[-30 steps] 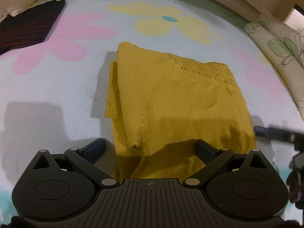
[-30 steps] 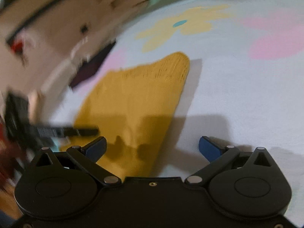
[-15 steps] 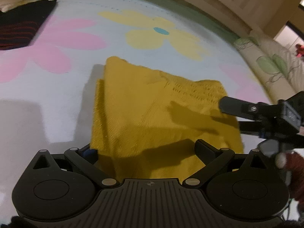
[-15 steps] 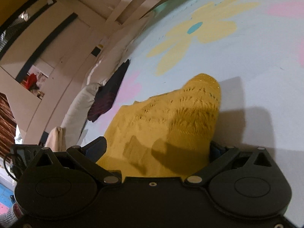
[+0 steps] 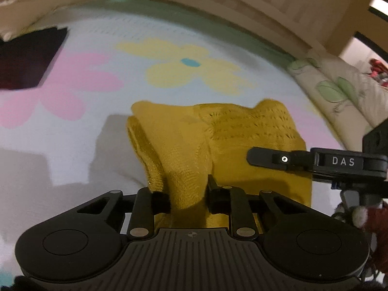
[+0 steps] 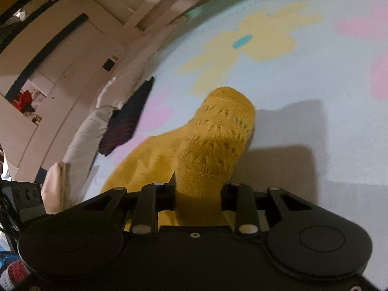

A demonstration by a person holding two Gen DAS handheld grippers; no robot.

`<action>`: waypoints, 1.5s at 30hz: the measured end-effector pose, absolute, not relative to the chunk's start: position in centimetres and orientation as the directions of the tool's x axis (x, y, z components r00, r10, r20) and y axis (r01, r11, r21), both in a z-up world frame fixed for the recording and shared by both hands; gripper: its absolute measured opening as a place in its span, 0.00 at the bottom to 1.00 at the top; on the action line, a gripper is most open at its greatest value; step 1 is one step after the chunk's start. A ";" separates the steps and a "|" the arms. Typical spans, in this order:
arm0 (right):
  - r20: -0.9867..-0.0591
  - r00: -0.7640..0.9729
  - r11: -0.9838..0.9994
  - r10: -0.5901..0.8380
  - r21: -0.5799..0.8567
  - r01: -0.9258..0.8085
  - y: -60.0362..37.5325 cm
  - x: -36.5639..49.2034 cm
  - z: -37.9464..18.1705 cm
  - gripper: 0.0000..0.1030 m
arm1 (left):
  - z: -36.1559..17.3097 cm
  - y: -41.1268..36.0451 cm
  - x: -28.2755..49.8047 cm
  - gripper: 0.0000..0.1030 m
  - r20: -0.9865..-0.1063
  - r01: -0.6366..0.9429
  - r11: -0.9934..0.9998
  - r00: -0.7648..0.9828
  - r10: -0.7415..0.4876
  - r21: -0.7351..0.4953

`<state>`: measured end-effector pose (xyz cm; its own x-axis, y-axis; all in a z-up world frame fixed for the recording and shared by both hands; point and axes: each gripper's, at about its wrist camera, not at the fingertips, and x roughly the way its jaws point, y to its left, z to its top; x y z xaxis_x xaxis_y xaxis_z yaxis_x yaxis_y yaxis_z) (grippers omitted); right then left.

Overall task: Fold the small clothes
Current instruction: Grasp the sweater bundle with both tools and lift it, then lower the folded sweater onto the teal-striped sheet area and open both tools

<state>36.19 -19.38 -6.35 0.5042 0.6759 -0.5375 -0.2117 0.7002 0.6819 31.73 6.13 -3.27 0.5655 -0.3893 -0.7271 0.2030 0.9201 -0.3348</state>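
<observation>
Both grippers are on the yellow knit garment (image 5: 184, 145), which lies folded on the bed sheet (image 5: 72, 150) with its pink and yellow flower print. The left gripper (image 5: 188, 195) has its jaws closing, and a bunched near edge of the knit sits squeezed between them. The right gripper (image 6: 197, 194) is doing the same at the other end: jaws closing, a thick roll of the openwork knit pinched between the fingers and standing up ahead of them. In the left wrist view, that right gripper reaches in from the right across the garment. A dark striped garment (image 6: 126, 121) lies well apart at the sheet's far edge, beside a pillow (image 6: 80, 140).
</observation>
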 end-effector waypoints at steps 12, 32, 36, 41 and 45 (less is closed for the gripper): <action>-0.520 0.536 0.710 0.665 0.662 -0.239 -21.3 26.7 2.2 0.38 | 4.4 3.8 22.6 0.22 -0.676 0.314 0.879 0.563 -0.476 -0.358; -0.567 0.468 0.704 0.677 0.684 -0.190 -20.3 14.6 -0.9 0.38 | -0.3 1.2 12.8 0.23 -0.758 0.348 0.895 0.492 -0.429 -0.281; -0.641 0.506 0.797 0.578 0.577 -0.178 -21.2 14.8 -1.8 0.38 | -2.9 1.6 14.2 0.29 -0.838 0.260 0.954 0.480 -0.260 -0.147; -0.796 0.515 0.944 0.319 0.314 -0.101 -22.2 16.3 -4.7 0.51 | -4.1 2.6 15.2 0.45 -0.851 0.221 0.969 0.483 -0.208 -0.111; -0.760 0.551 0.929 0.345 0.362 -0.083 -23.3 16.1 -3.9 0.58 | -2.9 3.3 14.9 0.45 -0.820 0.203 0.972 0.533 -0.208 -0.115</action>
<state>16.08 -23.33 -3.85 0.5507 0.3454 -0.7599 -0.0830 0.9285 0.3619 14.89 3.25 -2.88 0.5327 -0.2084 -0.8203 0.2033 0.9723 -0.1150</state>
